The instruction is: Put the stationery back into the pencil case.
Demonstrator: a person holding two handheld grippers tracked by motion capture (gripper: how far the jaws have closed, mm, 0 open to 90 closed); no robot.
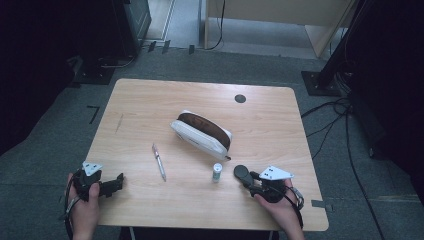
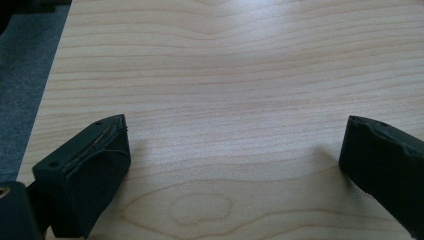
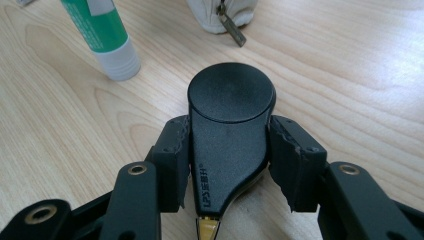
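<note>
My right gripper [image 1: 251, 178] [image 3: 227, 150] lies low at the table's front right and is shut on a black teardrop-shaped gadget [image 1: 242, 173] [image 3: 231, 95]. Both pads press its narrow sides, and its round head sticks out ahead. Just left of that head a green and white glue stick [image 1: 217, 172] [image 3: 107, 35] stands upright. Behind it lies a white pencil case [image 1: 202, 131] [image 3: 220, 12] with a brown inside, its zipper pull [image 3: 231, 27] pointing toward me. My left gripper [image 1: 119, 181] [image 2: 235, 145] rests at the front left, open over bare wood.
A pen [image 1: 159, 161] lies on the wooden table [image 1: 150, 100] between the two grippers, left of the glue stick. A dark round grommet [image 1: 240, 98] sits near the far edge. Grey floor, cables and dark stands surround the table.
</note>
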